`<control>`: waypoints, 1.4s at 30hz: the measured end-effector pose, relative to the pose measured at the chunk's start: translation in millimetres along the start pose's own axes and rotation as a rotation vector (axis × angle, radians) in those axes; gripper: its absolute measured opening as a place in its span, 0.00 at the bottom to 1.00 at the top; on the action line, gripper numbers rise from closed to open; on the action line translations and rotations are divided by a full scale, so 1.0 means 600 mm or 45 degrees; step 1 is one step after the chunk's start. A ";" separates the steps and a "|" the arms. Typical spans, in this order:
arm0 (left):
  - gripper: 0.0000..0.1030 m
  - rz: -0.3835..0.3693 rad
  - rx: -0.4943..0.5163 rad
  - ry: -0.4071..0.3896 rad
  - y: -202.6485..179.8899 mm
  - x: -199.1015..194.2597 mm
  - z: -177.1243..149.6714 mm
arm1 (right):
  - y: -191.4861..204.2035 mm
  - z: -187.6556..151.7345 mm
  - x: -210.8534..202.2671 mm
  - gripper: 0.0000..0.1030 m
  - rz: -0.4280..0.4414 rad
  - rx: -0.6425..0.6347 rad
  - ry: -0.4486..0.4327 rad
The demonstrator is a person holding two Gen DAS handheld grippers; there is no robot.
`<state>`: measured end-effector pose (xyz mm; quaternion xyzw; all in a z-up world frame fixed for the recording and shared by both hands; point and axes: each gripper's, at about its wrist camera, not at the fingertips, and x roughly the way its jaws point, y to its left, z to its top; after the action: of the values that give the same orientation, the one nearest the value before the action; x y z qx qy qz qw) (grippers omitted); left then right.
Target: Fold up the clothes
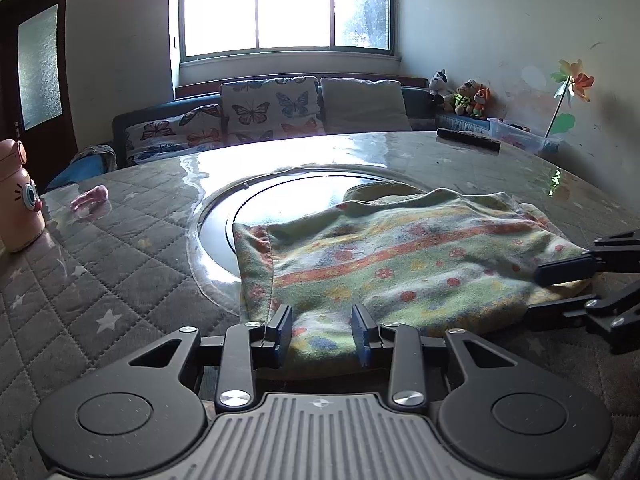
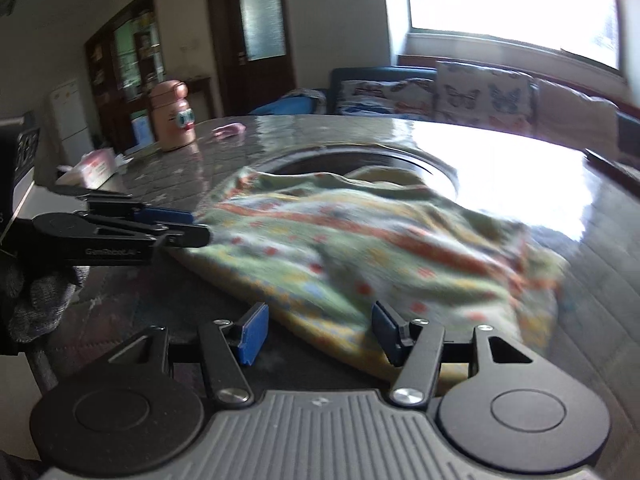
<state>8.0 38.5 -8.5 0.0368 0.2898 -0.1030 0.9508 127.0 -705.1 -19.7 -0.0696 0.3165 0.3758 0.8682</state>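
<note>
One garment point(image 1: 400, 264), a soft fleecy piece in green with red and yellow bands and dots, lies rumpled on the tabletop point(image 1: 120, 248), partly over a round glass inset point(image 1: 288, 196). It looks light and limp, likely to sag and drag rather than slide, so hems and corners seem the best holds. The left hand-held gripper point(image 1: 322, 330) sits at the near hem, jaws parted with cloth between them but not pinched. The right hand-held gripper point(image 2: 318, 334) is spread wide at its own near edge, gripping nothing. The quilted cover looks glossy under clear film. A pink bottle point(image 1: 18, 200) stands aside; a sofa point(image 1: 260, 116) fronts the window.
</note>
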 end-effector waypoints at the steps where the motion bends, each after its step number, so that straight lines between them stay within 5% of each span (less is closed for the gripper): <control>1: 0.34 -0.001 -0.003 0.001 -0.001 -0.001 0.000 | -0.008 -0.006 -0.007 0.57 -0.020 0.024 -0.002; 14: 0.35 -0.025 -0.039 0.023 -0.006 -0.019 0.000 | -0.066 -0.006 -0.053 0.56 -0.122 0.154 -0.040; 28: 0.37 -0.028 -0.079 0.049 0.013 -0.003 0.012 | -0.095 0.011 -0.012 0.54 -0.097 0.238 -0.030; 42: 0.41 0.067 -0.090 0.091 0.047 0.052 0.053 | -0.125 0.067 0.060 0.56 -0.089 0.264 -0.014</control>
<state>56.5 56.2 1.0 0.0145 0.3260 -0.0664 0.9429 217.6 -721.8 -18.5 0.0117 0.3464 0.3109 0.8850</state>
